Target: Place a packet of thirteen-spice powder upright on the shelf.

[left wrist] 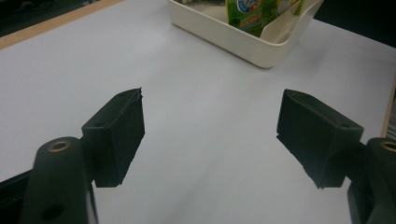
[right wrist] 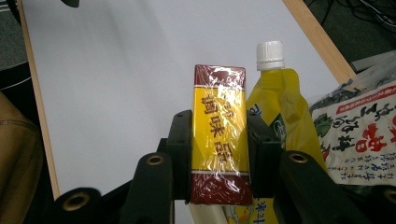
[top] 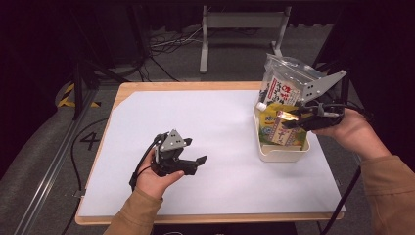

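Left gripper [top: 192, 161] is hovering, jaws spread and empty, over the white sheet [top: 215, 147] toward the desk's [top: 186, 86] near-left quarter, well apart from everything; nothing at risk there.

Right gripper [right wrist: 218, 154] is clamping a yellow-and-maroon box [right wrist: 218, 135] by its long sides, above the bin [top: 281, 152] near the desk's right edge. The box is sitting between the jaws with its top end sticking out beyond the pads.

Risks, by my reading:
- Film wrap on the box looks slick; it could be slipping if the squeeze eases.
- The pouch [right wrist: 279, 107] with its white cap is standing just beside the box, and the bag [right wrist: 362, 135] is leaning close; either could be getting snagged or tipped.
- The light bin could be dragged along.
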Demonstrator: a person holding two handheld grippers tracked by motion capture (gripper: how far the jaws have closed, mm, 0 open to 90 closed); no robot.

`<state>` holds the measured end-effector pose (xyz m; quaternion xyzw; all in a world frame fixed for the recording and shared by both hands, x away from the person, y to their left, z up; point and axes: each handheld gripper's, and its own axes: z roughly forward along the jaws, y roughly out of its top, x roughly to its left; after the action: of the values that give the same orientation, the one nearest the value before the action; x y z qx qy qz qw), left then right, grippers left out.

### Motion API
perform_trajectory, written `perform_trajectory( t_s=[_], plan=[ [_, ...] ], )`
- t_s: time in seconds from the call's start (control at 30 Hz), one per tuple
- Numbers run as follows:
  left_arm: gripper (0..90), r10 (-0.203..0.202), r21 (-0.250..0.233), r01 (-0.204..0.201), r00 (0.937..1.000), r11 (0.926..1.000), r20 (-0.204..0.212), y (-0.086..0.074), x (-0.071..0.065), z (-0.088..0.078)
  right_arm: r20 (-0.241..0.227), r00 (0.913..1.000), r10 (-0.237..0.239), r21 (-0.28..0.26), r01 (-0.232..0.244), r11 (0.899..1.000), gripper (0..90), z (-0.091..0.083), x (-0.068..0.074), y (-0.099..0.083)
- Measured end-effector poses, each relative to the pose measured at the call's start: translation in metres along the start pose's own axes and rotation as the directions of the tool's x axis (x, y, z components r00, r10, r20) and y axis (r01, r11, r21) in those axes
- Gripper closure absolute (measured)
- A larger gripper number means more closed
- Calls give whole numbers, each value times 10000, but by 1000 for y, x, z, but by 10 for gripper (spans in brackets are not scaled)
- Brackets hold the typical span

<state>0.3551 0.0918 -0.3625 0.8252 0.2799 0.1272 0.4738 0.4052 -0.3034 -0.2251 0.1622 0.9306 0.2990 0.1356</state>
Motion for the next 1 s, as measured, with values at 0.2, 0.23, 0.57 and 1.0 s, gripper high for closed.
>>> perform_trajectory(
  t_s=[0.2,0.23,0.57,1.0],
  plan=[
    [249,-41,33,41,10000,10000,20,-1,1,-1,-234,9990,-384,-58,382,9993,679,3,-5,-2],
    [250,-30,38,30,10000,10000,26,-1,1,-1,-256,9989,-388,-67,387,9992,678,4,-5,-2],
    [269,-108,48,107,9999,9999,114,-1,2,-1,-594,9949,-821,42,825,9966,679,16,-6,-7],
    [279,-181,64,180,9997,9998,134,-2,3,-2,-1031,9861,-1302,448,1354,9898,679,26,-9,-14]
  ],
)
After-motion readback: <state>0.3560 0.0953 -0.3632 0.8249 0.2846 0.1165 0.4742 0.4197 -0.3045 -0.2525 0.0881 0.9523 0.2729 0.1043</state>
